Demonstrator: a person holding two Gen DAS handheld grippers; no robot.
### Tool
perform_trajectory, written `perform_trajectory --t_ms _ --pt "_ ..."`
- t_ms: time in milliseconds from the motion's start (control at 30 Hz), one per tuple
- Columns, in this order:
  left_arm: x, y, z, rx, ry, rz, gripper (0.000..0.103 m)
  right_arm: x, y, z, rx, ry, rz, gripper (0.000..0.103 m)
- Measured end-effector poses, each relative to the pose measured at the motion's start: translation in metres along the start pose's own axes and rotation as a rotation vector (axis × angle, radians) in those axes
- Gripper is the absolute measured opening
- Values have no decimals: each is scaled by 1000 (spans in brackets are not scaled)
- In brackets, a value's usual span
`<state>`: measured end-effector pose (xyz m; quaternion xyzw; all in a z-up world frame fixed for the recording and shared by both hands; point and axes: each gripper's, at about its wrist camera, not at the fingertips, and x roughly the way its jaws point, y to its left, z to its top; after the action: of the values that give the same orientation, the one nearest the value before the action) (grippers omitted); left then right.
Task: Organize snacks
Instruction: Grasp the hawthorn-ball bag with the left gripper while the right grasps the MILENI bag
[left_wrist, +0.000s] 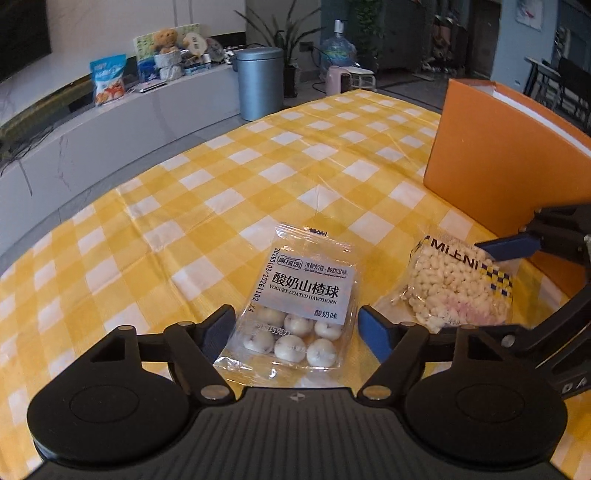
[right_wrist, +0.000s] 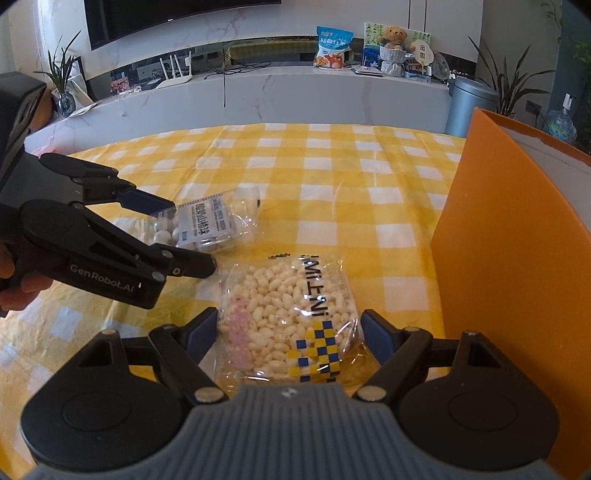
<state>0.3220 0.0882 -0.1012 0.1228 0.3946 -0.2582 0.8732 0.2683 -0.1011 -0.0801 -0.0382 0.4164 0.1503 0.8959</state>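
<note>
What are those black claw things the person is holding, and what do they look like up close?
They are two matching handheld grippers. The left gripper and right gripper each have black linkage arms with silver pivot pins, two round black discs and a ribbed grey body at the base. The fingers end in flat blue pads. White lettering on the left one's side reads GenRobot.AI. No cables show.

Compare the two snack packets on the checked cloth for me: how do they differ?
The hawthorn ball pack holds a few large white balls under a white printed label; the puffed snack bag is filled with many small cream pieces, some pink, and has a blue and yellow checked corner. The hawthorn ball pack lies between the left gripper's open jaws; the puffed snack bag lies between the right gripper's, nearer the orange box. Both are clear packets, lying flat.
</note>
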Motion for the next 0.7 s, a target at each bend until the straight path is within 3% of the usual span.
perform_trajectory --t_ms 100,267,700 --pt "-6 -8 -3 -18 -11 24 74 3 4 -1 -21 19 -20 82" --pt "-14 -24 -7 -40 -10 104 71 4 5 0 -27 30 -31 81" --pt "-62 -49 -42 -287 -62 265 69 -23 20 -11 -57 41 11 77"
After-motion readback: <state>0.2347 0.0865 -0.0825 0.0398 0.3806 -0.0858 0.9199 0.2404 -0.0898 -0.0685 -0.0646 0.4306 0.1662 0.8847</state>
